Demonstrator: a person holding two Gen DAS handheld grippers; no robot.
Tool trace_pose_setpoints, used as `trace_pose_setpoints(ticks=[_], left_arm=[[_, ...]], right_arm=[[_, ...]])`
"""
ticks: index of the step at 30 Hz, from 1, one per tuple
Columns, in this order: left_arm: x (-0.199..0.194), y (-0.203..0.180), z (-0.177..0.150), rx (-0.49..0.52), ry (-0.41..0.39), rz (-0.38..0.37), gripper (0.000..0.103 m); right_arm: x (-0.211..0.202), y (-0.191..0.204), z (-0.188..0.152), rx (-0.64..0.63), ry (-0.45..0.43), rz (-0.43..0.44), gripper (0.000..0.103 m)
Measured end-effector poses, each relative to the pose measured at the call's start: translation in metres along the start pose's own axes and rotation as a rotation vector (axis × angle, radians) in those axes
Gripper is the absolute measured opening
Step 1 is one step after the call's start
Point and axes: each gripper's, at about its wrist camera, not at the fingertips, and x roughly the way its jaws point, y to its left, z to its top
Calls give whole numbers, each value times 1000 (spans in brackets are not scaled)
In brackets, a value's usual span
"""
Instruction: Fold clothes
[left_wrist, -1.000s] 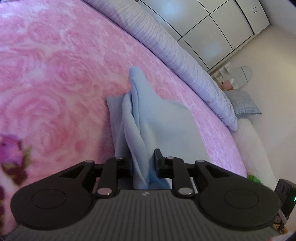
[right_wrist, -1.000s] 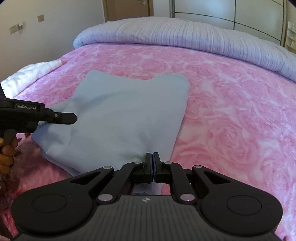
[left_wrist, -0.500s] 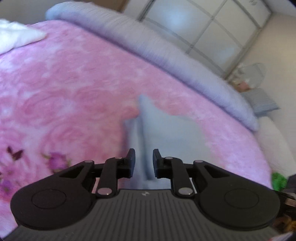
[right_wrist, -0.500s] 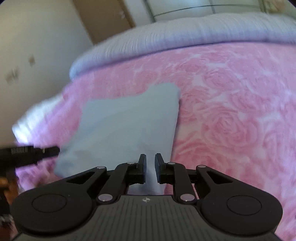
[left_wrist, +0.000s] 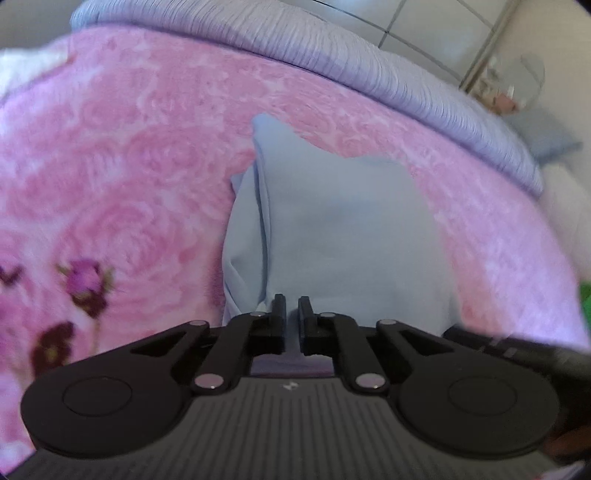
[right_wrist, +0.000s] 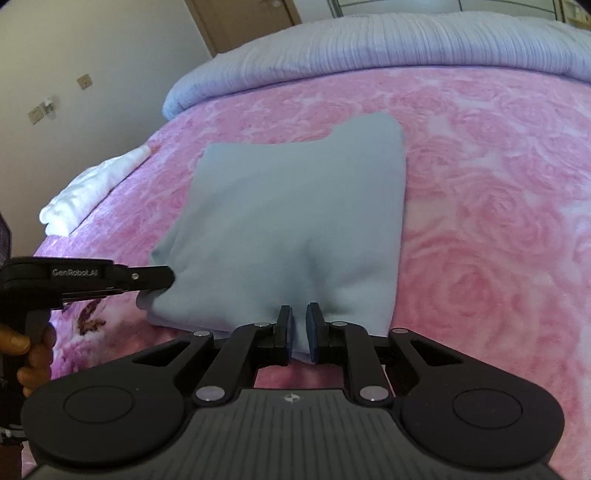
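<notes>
1. One bed fills both views, covered by a pink rose-patterned blanket (right_wrist: 480, 229), with a lilac ribbed duvet (right_wrist: 406, 40) rolled along its far side.
2. A folded pale blue garment (right_wrist: 295, 221) lies flat on the blanket, its near edge toward both claws; in the left wrist view its left side shows stacked layers (left_wrist: 251, 236).
3. A white cloth (right_wrist: 88, 192) lies at the bed's left edge, well apart from the garment.
4. The right claw (right_wrist: 299, 328) is closing, its jaws a narrow gap apart with the garment's near edge bunched between them.
5. The left claw (left_wrist: 291, 317) is closing at the garment's near left corner; its pads do not visibly press the fabric.
6. A hand (right_wrist: 33, 354) holds the left claw's handle.
</notes>
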Motion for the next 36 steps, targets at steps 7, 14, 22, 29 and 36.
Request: trace_pose_setpoints(ticks=[7, 14, 22, 29, 36], left_arm=[[-29, -42, -28, 104, 40, 184, 35], [-74, -69, -53, 114, 13, 209, 37], [-134, -102, -80, 165, -76, 242, 42], [-169, -122, -113, 193, -119, 234, 42], [-205, -138, -136, 218, -187, 264, 46]], right_arm=[[-38, 8, -7, -3, -34, -119, 69], [-70, 16, -24, 34, 15, -180, 78], [-128, 34, -47, 24, -38, -225, 83], [-157, 54, -74, -15, -28, -255, 88], [-187, 72, -91, -74, -52, -269, 88]])
